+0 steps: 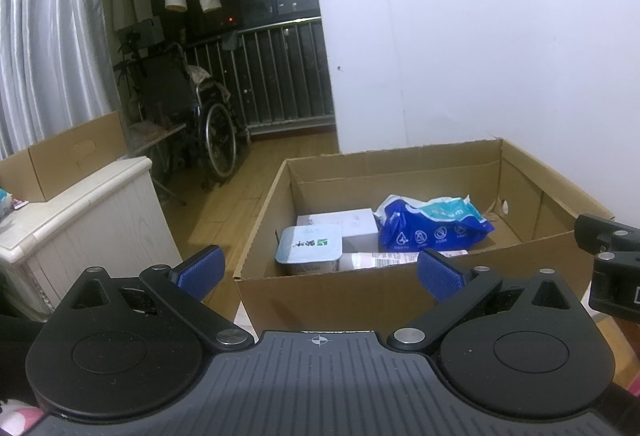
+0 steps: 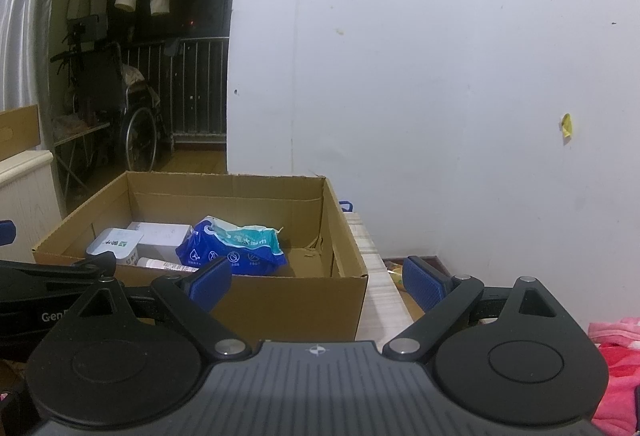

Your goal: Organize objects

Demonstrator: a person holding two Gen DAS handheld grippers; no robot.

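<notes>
Cardboard box (image 1: 360, 292) holds a blue pouch (image 1: 432, 226), white tub (image 1: 310, 246) and carton at its near-left corner. Left gripper (image 1: 318, 274) and right gripper (image 2: 318, 282) hover spread, empty. Judged between placements; next calls for fetching another item.

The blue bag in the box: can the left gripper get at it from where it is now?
Probably yes. The left gripper is open and empty, just short of the box near wall. The box has no lid, and the blue bag lies on top with nothing over it, so the way from above looks free.
</notes>
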